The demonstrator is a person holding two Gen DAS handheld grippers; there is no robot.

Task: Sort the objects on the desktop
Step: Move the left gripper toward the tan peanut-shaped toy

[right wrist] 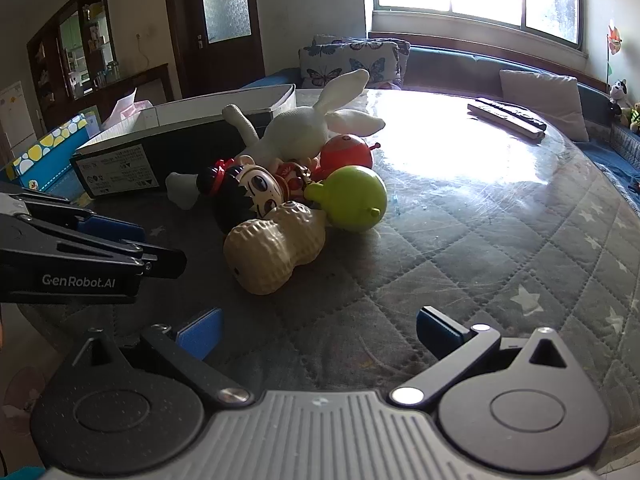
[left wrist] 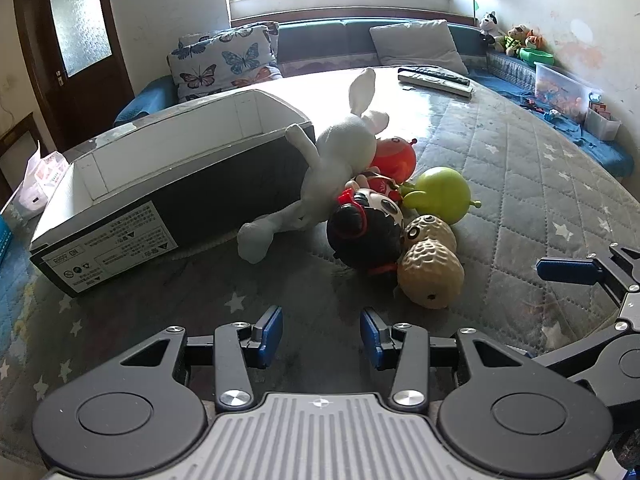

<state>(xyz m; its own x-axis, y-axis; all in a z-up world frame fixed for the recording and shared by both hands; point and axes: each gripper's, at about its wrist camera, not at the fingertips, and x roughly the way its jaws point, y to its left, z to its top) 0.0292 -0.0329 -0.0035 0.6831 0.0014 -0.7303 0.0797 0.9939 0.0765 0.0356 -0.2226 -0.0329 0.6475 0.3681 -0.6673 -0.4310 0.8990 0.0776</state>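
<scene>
Only the right view shows a polka-dot box (right wrist: 48,148) beyond the toys (right wrist: 280,200).

Red toy (left wrist: 394,156) half behind rabbit (left wrist: 340,148)

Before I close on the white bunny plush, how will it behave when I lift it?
Probably floppy: the white bunny plush sprawls with limp legs and ears, so its limbs would likely dangle. It looks soft and light. It lies draped over the red toy and against the box, so lifting it may nudge the round toys underneath.

left hand-held gripper (left wrist: 321,338) parted, right hand-held gripper (right wrist: 319,332) wide apart
</scene>
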